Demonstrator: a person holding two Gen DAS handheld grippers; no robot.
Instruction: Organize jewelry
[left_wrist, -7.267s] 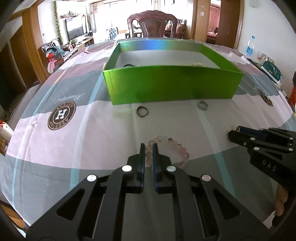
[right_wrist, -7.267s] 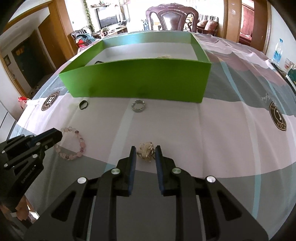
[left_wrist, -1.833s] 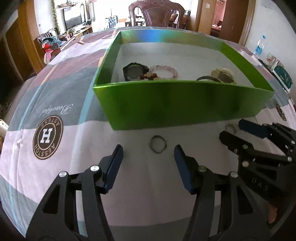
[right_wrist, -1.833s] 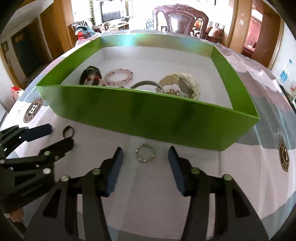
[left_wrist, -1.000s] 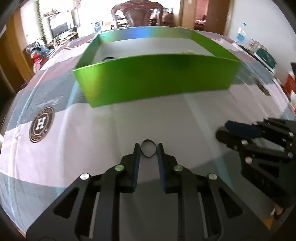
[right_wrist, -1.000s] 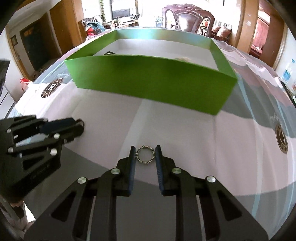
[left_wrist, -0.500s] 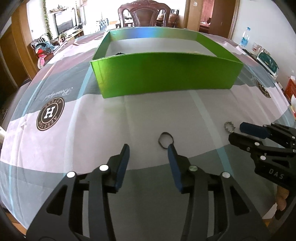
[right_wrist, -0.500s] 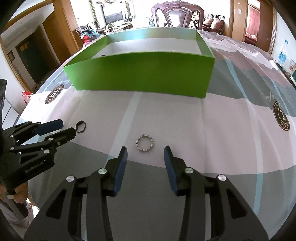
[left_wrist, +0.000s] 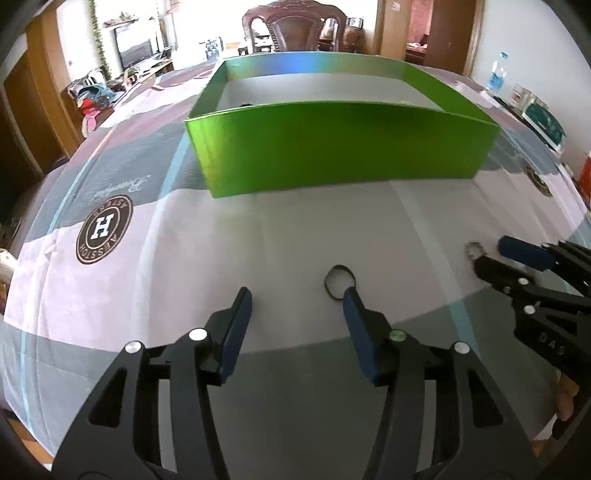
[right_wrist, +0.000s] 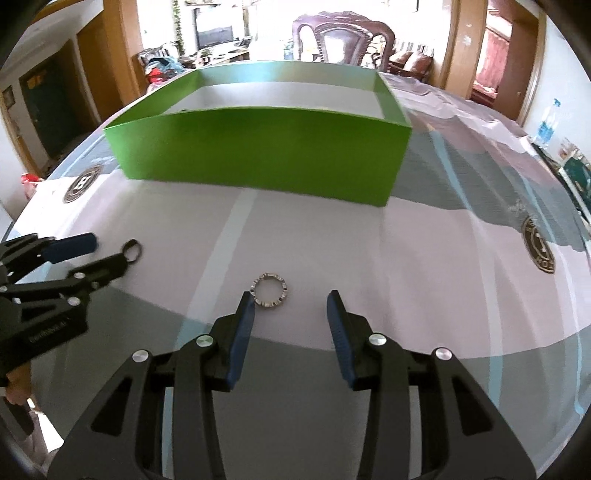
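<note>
Right wrist: I'm hovering both grippers (right_wrist: 290, 308) (left_wrist: 297, 302) wide over light, stiff, slippery rings (right_wrist: 269, 289) (left_wrist: 338, 282) near the tabletop's (right_wrist: 424, 258) front edge; pinching across each band looks best.

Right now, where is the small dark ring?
In the left wrist view, the small dark ring lies on the tablecloth, by the open left gripper's right fingertip, short of the green box.

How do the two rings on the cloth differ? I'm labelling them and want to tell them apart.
The dark ring is a thin, smooth black band; the silver ring is pale metal with a notched, segmented edge. The dark ring lies by the left gripper, close to its right fingertip; the silver ring lies by the right gripper, close to its left fingertip. Both lie flat on the tablecloth, outside the green box, with both grippers open.
</note>
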